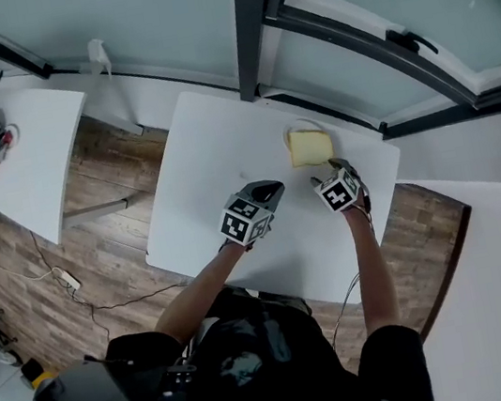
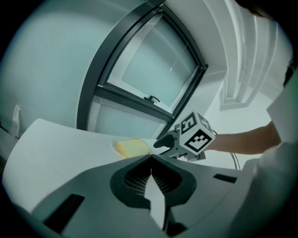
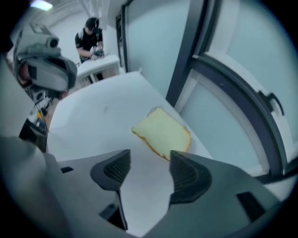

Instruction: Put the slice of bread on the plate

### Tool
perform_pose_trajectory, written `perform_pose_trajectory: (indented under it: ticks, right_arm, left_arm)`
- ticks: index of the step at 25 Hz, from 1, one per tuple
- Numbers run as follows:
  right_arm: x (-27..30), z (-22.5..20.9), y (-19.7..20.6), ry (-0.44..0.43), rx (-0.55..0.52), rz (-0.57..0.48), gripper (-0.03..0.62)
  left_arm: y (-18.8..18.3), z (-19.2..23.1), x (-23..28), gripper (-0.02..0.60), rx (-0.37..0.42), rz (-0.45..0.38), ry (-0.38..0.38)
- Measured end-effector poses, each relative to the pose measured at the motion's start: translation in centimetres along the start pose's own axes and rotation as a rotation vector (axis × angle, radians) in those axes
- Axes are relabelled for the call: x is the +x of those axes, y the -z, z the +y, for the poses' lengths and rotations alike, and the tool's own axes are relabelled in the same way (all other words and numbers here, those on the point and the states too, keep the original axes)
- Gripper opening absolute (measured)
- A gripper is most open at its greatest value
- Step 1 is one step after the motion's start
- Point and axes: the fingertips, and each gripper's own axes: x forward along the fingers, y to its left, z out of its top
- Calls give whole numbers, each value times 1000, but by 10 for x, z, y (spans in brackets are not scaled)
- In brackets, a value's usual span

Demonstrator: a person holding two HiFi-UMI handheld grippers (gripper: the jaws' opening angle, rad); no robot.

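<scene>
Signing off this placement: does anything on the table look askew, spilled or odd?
Nothing stands out. The pale yellow square slice of bread lies flat on the small round white plate, covering most of it, near the far edge of the white table. No crumbs or spills show.

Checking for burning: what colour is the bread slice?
Pale yellow slice of bread with golden-brown crust; clearest in the right gripper view.

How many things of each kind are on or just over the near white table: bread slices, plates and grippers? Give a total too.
slice of bread: 1
plate: 1
grippers: 2 (left gripper, jaws together; right gripper, jaws apart)
Total: 4
</scene>
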Motion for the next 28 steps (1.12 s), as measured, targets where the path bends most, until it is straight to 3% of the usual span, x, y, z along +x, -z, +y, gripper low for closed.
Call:
perform_pose_trajectory:
  ticks: [1, 4, 6, 12, 18, 22, 28]
  right_arm:
    - [-17, 5, -2, 14, 61, -85, 220]
    - [-76, 24, -19, 27, 212, -378, 8]
    - [-111, 42, -21, 31, 284, -510, 8]
    - [-191, 87, 4, 148, 533, -689, 8]
    - [-238, 115, 25, 310, 514, -786, 8]
    - [-248, 117, 30, 315, 557, -806, 8]
    - [-260, 126, 28, 280, 538, -825, 8]
  left_arm:
    - [0, -4, -6, 5, 4, -5, 9]
    - [0, -17, -26, 5, 35, -33, 46]
    - [4, -26, -43, 5, 65, -44, 60]
    - [6, -56, -92, 5, 140, -99, 20]
    - [-7, -89, -105, 5, 243, -159, 17]
    - [-15, -113, -107, 5, 299, -194, 74]
    - [-16, -125, -113, 5, 315, -190, 74]
